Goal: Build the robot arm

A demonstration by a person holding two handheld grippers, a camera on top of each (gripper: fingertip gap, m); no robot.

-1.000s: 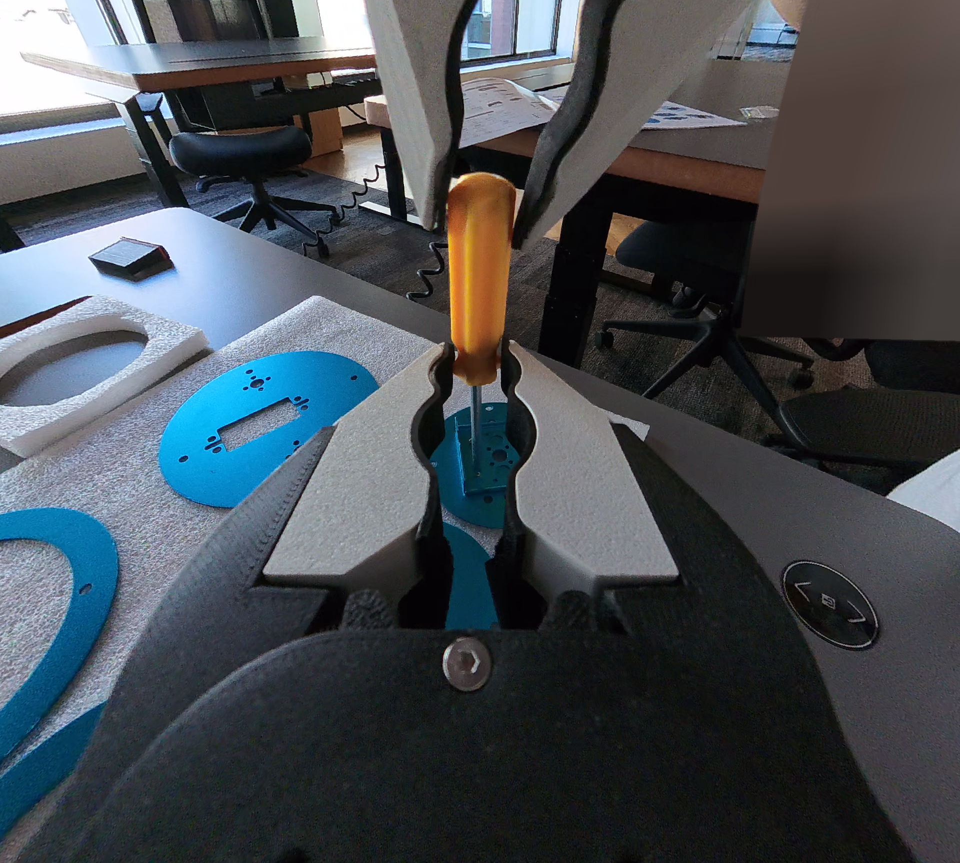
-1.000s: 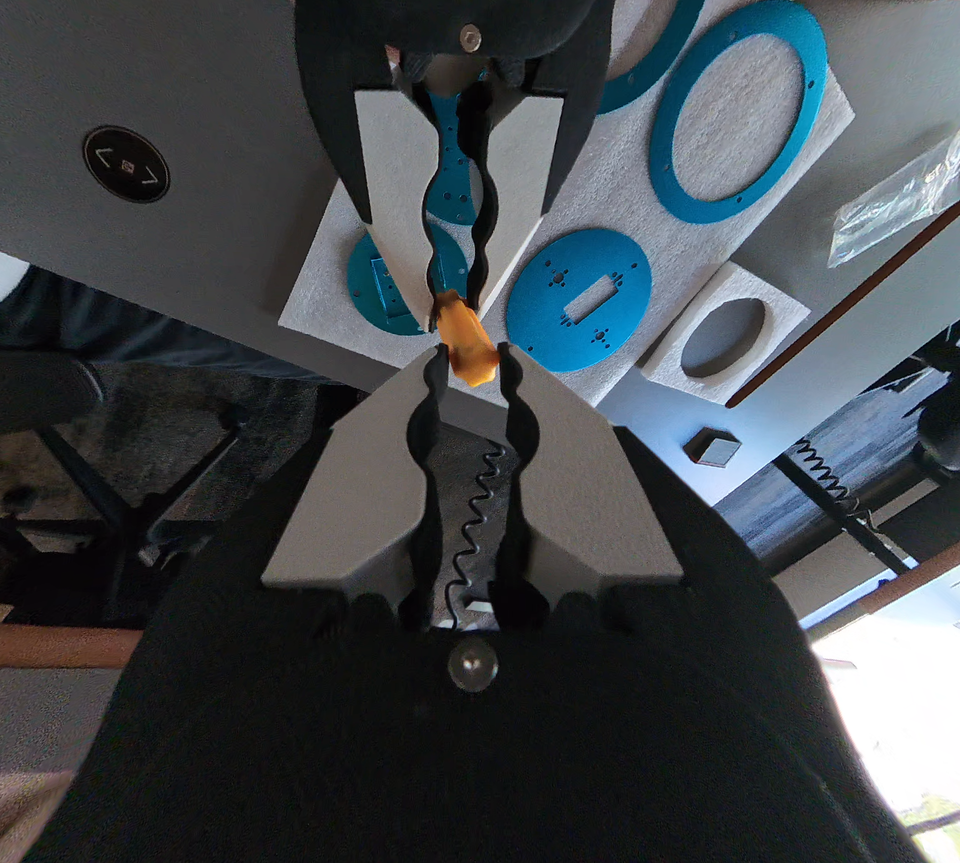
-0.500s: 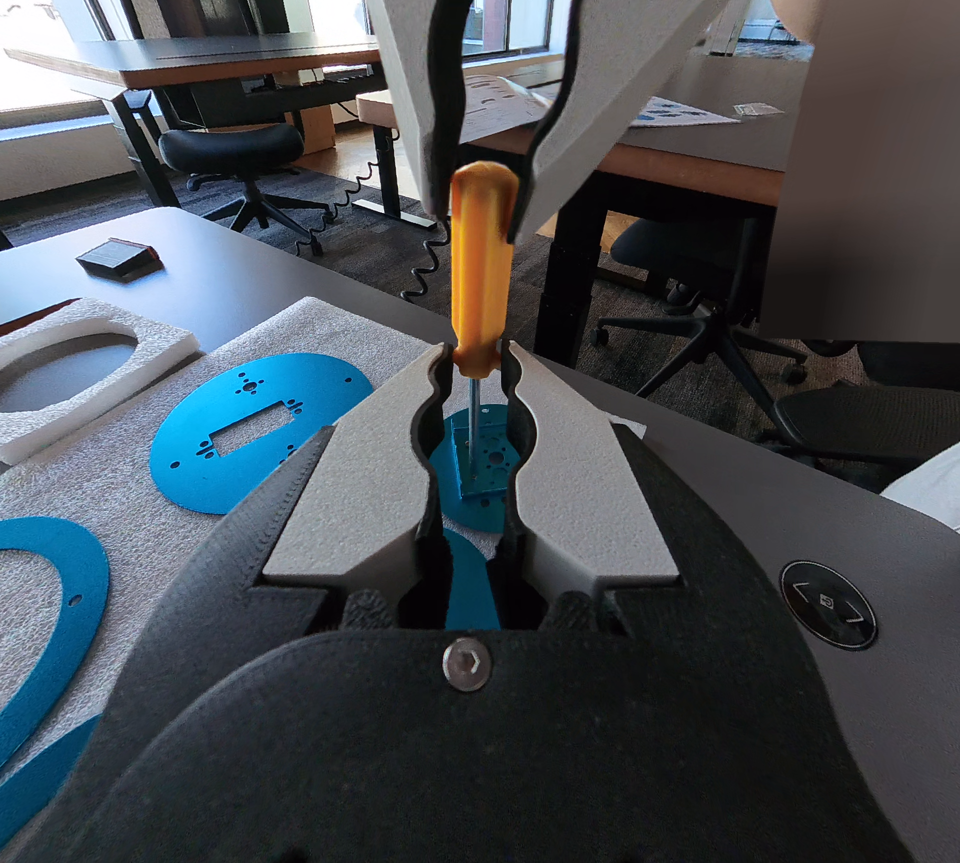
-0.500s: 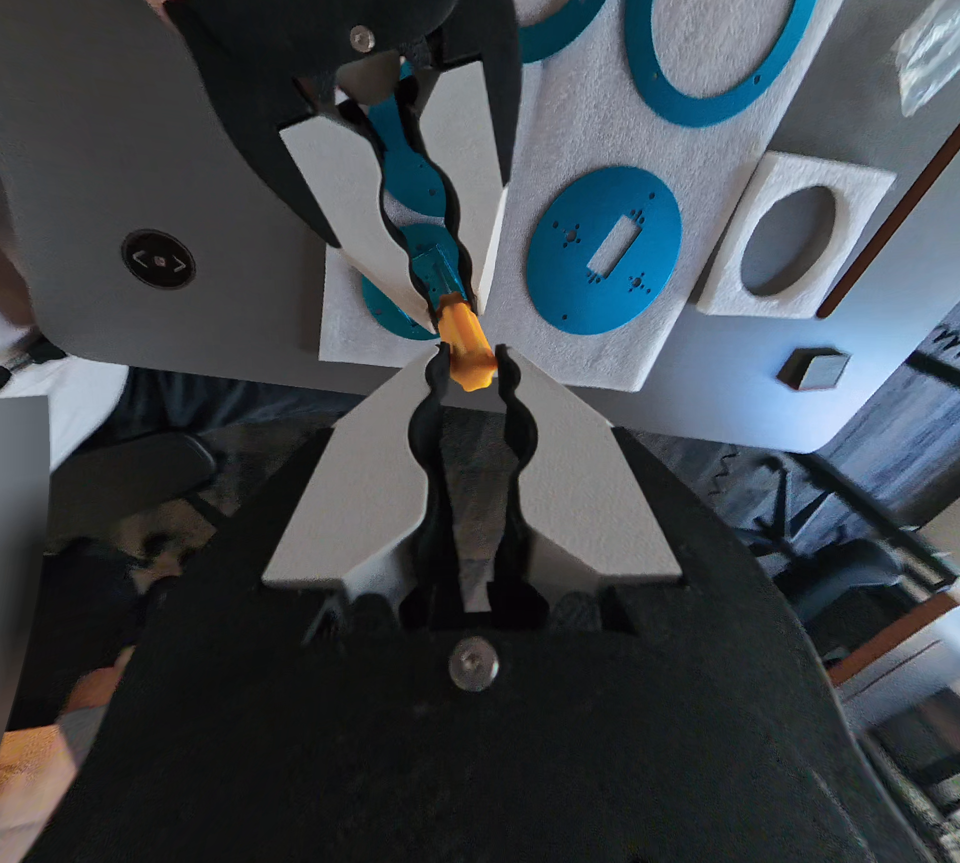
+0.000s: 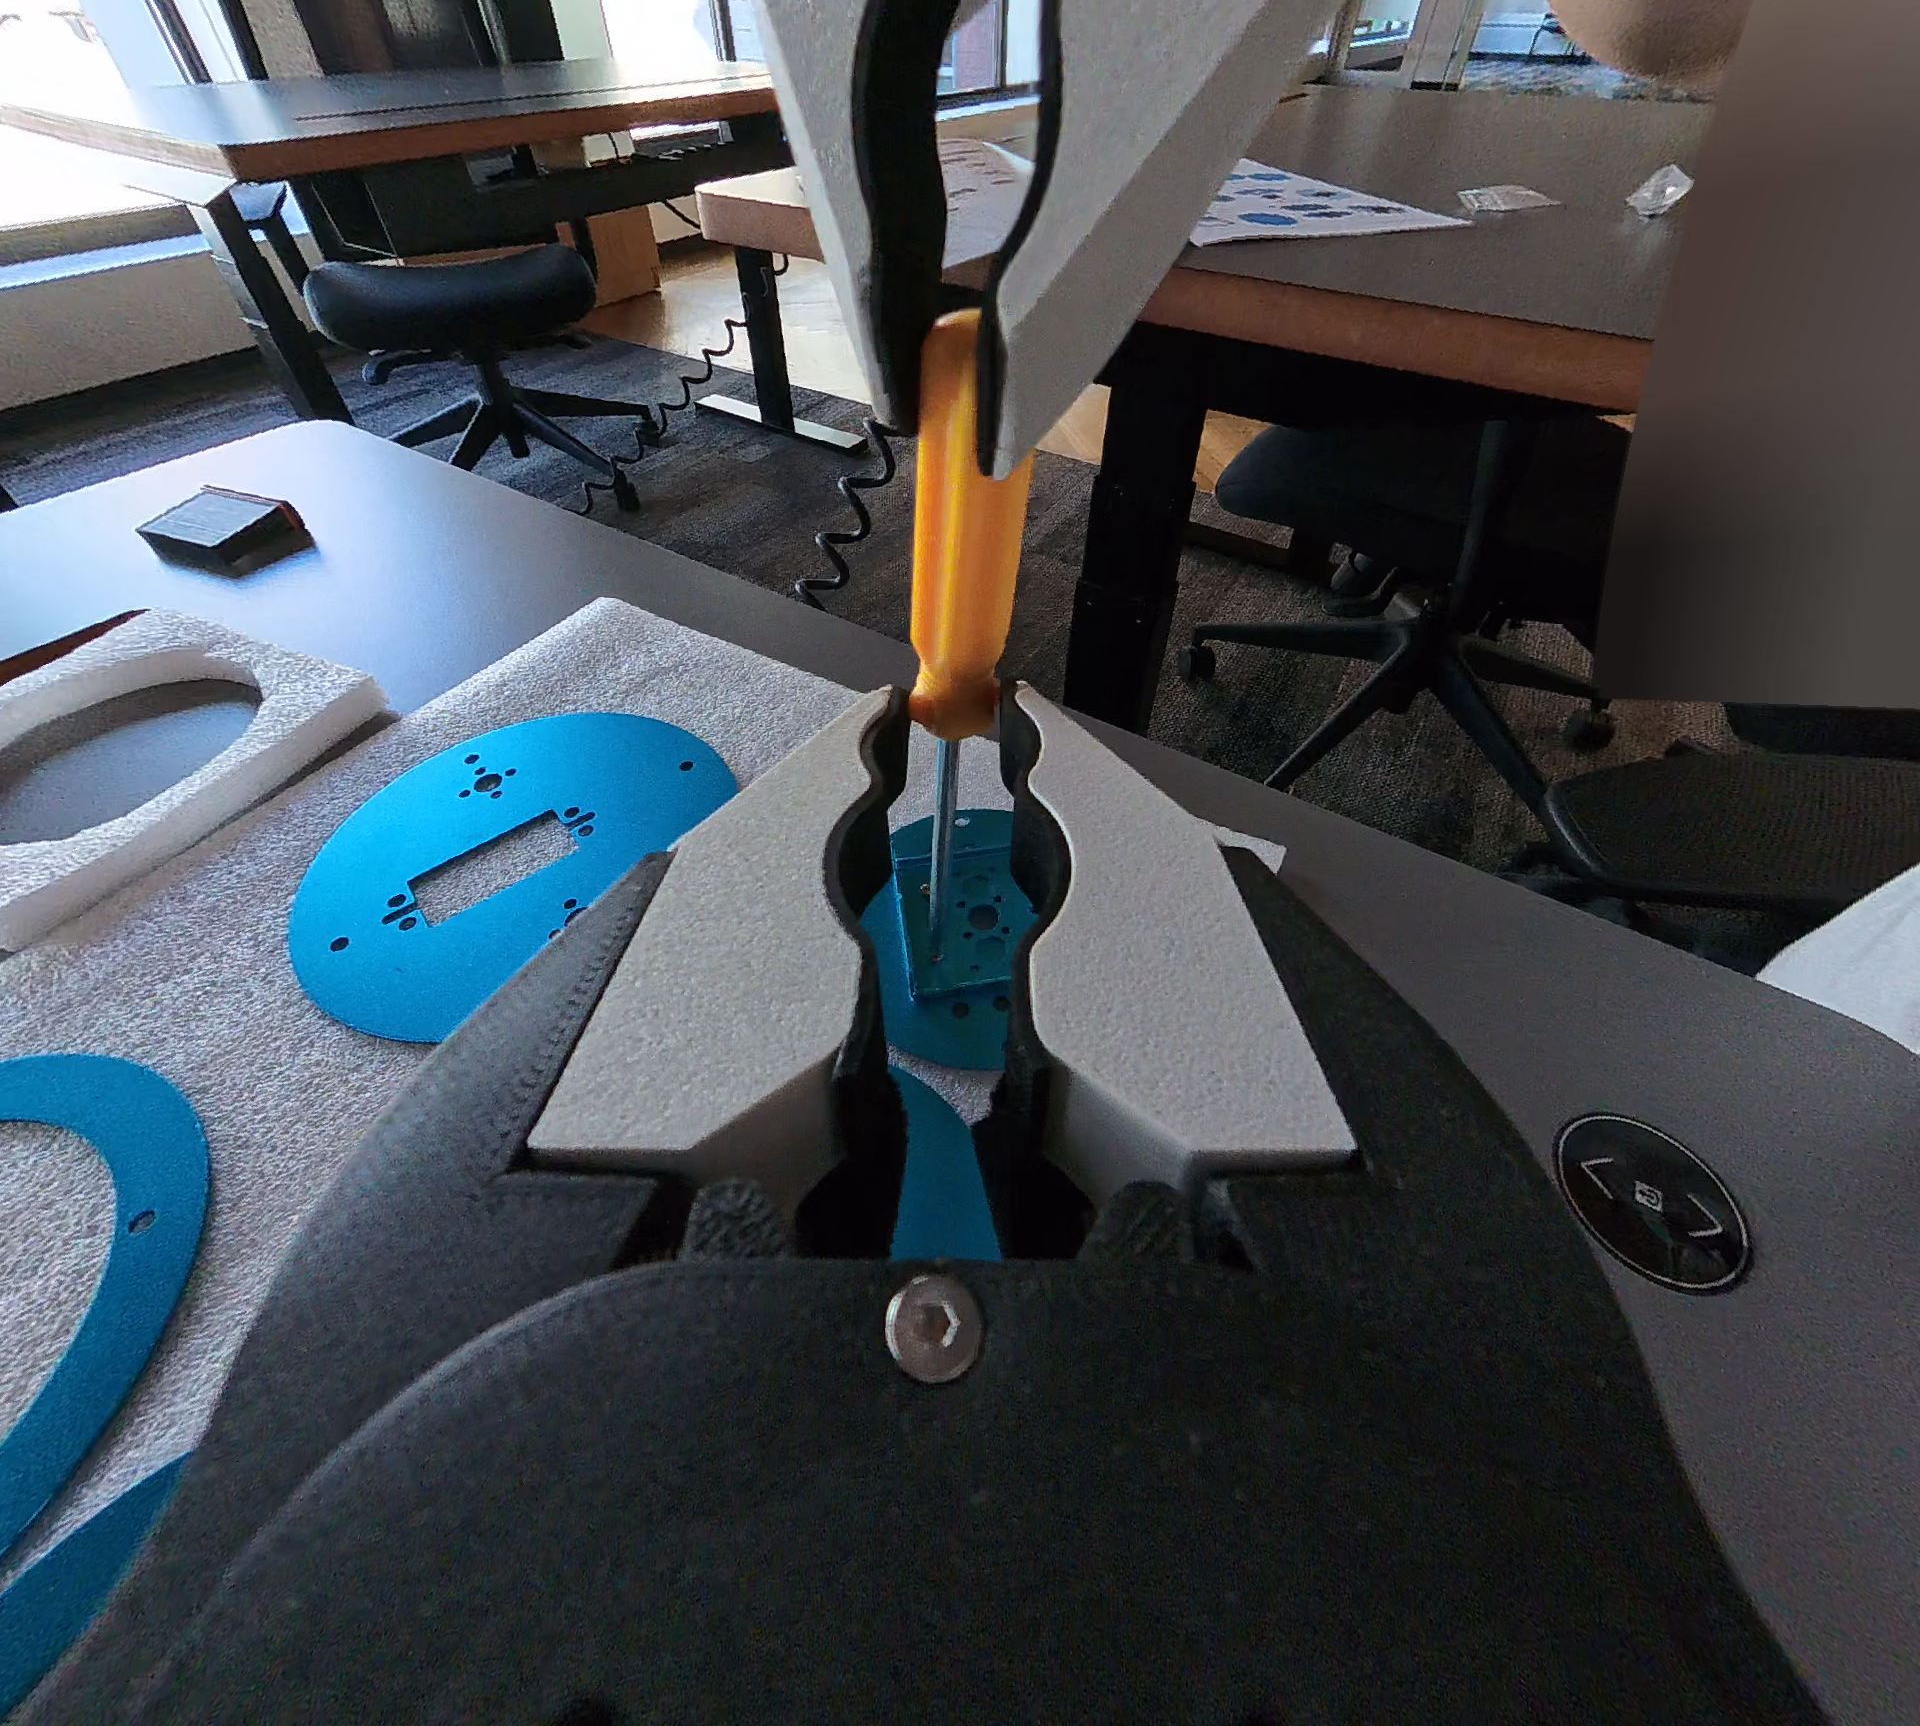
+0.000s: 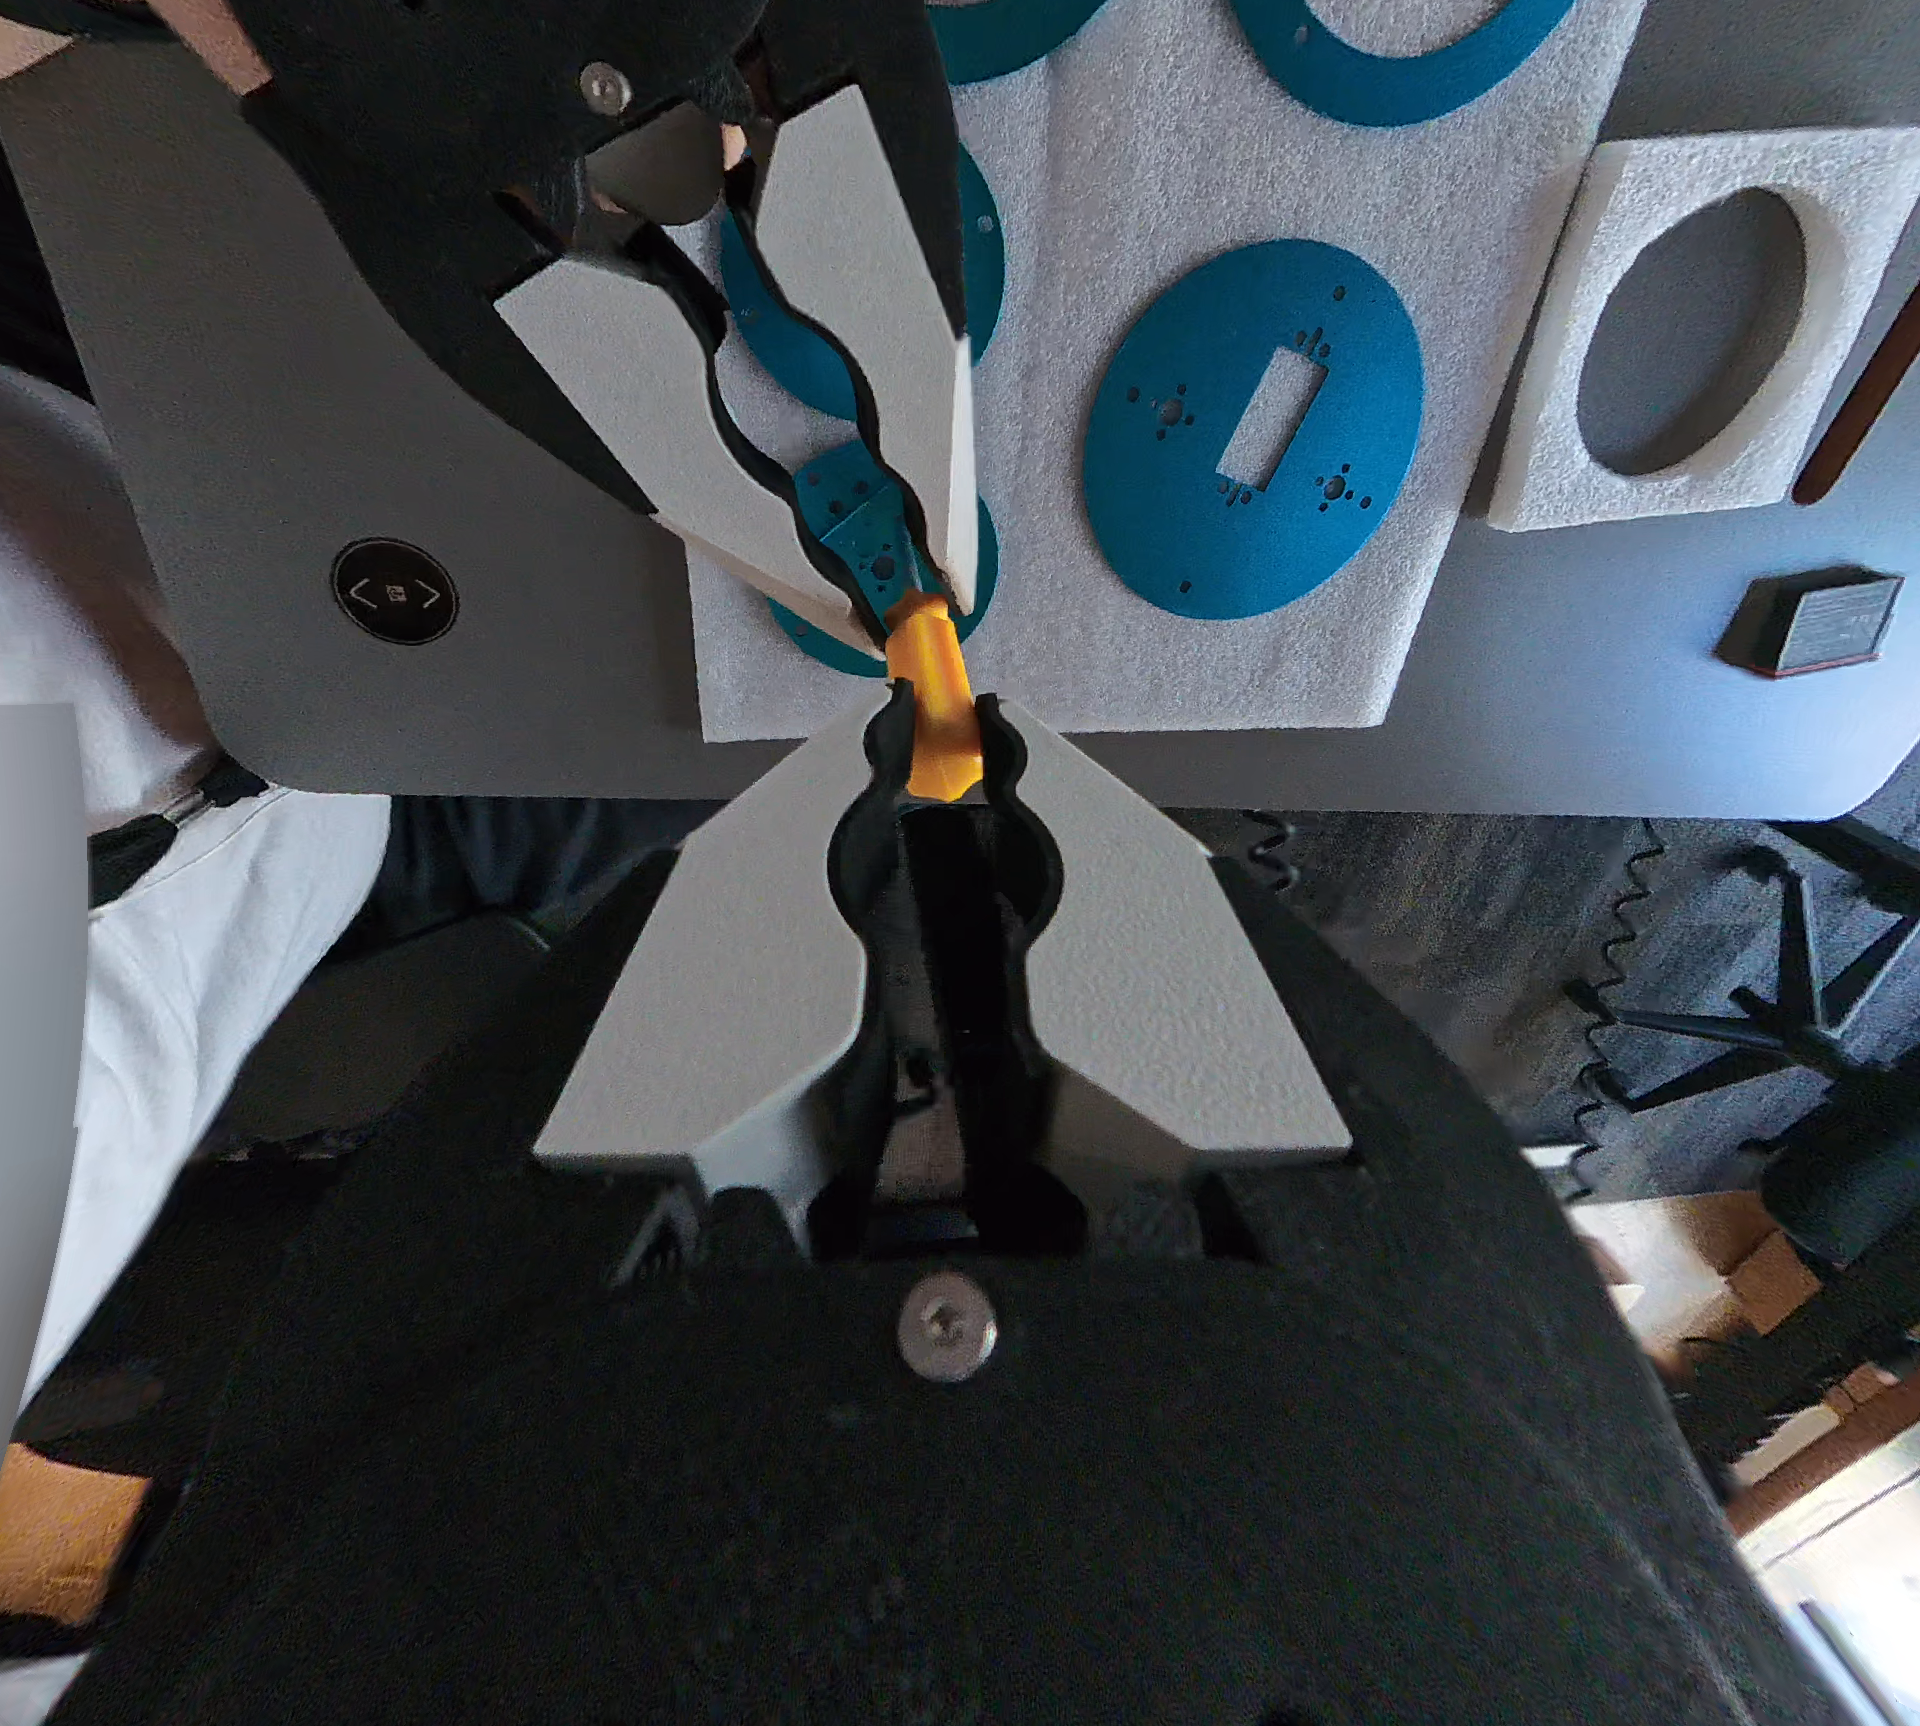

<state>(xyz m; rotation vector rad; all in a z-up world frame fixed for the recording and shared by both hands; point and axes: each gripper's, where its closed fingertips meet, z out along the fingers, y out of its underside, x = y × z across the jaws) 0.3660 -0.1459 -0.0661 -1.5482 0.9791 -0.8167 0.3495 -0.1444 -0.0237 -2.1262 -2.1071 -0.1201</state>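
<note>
An orange-handled screwdriver (image 5: 966, 554) stands upright, its metal shaft resting on a small blue perforated bracket (image 5: 971, 933) that sits on a blue disc (image 5: 935, 1032) on a white foam sheet (image 5: 644, 668). My left gripper (image 5: 954, 705) is shut on the lower end of the handle. My right gripper (image 5: 951, 440) comes from above, shut on the handle's top. The right wrist view looks down on the screwdriver (image 6: 935, 689) between the right gripper (image 6: 940, 710) tips, with the left gripper (image 6: 914, 616) and bracket (image 6: 857, 533) beyond.
A slotted blue disc (image 5: 499, 866) (image 6: 1257, 429), blue rings (image 5: 114, 1198) (image 6: 1423, 66), a foam block with an oval hole (image 5: 312, 689) (image 6: 1558, 429) and a small black box (image 5: 223, 523) lie left. A round desk button (image 5: 1652, 1203) sits right. The desk edge is just behind the screwdriver, with chairs beyond. The grippers' ends are close to 5 centimetres from one another. It is some 8 centimetres from my left tips to the small blue perforated bracket (image 5: 971, 933). Seen from the right wrist view (image 6: 878, 553) as well. My left gripper's tips are some 8 centimetres from the blue disc (image 5: 935, 1032). The right camera catches it too, in the right wrist view (image 6: 861, 465).
My right gripper has twisted around the upright handle, so its view of the table has rotated. The left gripper and the screwdriver have stayed almost in place.
</note>
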